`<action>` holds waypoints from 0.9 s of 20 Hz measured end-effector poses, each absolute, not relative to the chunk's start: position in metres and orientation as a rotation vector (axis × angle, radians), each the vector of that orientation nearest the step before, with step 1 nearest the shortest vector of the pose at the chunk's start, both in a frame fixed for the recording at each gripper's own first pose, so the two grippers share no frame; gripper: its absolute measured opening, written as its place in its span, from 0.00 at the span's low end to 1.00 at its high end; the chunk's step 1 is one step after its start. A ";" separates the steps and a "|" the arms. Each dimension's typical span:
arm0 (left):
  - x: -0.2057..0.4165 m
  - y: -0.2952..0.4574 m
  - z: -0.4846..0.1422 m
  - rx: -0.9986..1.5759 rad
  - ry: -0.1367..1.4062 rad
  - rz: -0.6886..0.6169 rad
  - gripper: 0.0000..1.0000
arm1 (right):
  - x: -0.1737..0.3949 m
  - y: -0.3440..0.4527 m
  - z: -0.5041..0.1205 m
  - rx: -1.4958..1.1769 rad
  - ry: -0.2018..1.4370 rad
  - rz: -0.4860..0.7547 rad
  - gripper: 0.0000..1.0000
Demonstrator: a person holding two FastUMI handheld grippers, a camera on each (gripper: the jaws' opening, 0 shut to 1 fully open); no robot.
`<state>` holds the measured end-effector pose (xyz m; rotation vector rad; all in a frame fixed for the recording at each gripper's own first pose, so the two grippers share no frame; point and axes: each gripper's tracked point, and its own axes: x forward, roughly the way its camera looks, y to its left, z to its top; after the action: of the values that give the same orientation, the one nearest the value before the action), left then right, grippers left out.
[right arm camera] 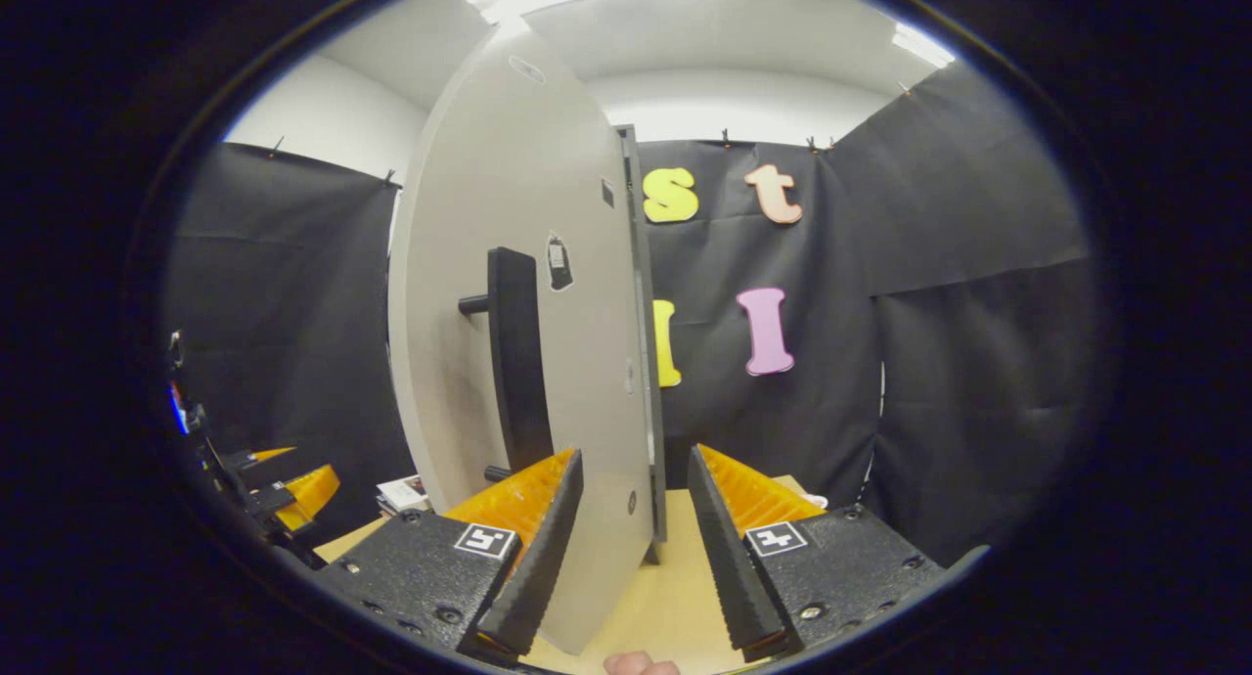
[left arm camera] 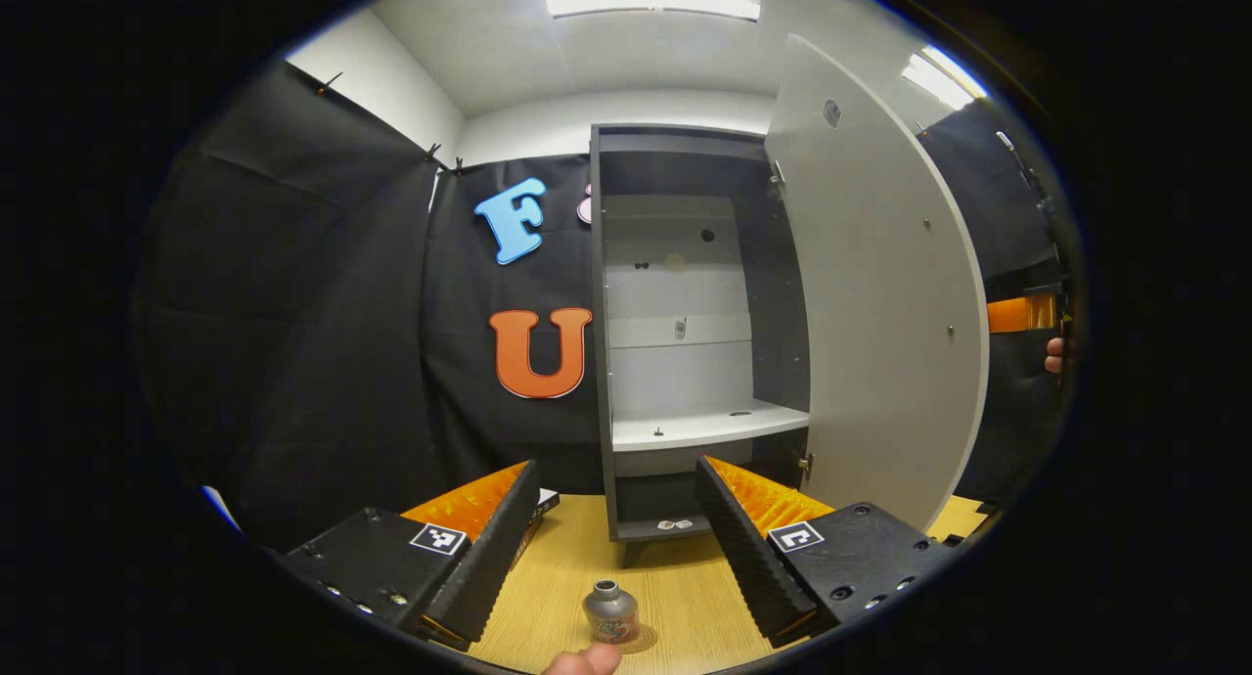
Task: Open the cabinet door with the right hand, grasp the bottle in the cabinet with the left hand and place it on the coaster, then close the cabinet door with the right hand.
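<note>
Standing upright on coaster (left arm camera: 641,640) on wooden table (left arm camera: 675,582): bottle (left arm camera: 610,611), between spread fingers of left gripper (left arm camera: 618,543), untouched. Cabinet (left arm camera: 685,333) open, door (right arm camera: 518,342) swung wide. Right gripper (right arm camera: 626,548) spread too, door's edge between its fingers, black handle (right arm camera: 514,357) just left.

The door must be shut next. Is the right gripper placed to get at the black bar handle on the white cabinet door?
Probably yes. The right gripper is open, the door's edge sits between its fingers, and the black bar handle stands just left of them, with nothing in between.
</note>
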<state>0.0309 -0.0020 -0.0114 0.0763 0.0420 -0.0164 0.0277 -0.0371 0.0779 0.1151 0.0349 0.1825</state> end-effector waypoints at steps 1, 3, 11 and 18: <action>0.031 -0.002 -0.014 0.074 0.047 -0.019 0.96 | 0.030 -0.025 0.076 0.127 0.041 0.210 0.70; 0.032 0.000 -0.019 0.070 0.059 -0.021 0.96 | 0.035 -0.004 0.077 0.148 0.052 0.256 0.70; 0.030 0.008 -0.024 0.061 0.073 -0.020 0.96 | 0.077 0.082 0.082 0.128 0.054 0.403 0.72; 0.033 0.034 -0.026 0.047 0.067 0.025 0.96 | 0.148 0.170 0.070 0.150 0.066 0.479 0.73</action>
<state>0.0327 0.0336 -0.0261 0.0475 0.0666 0.0246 0.1485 0.1704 0.0696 0.1495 0.0664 0.4790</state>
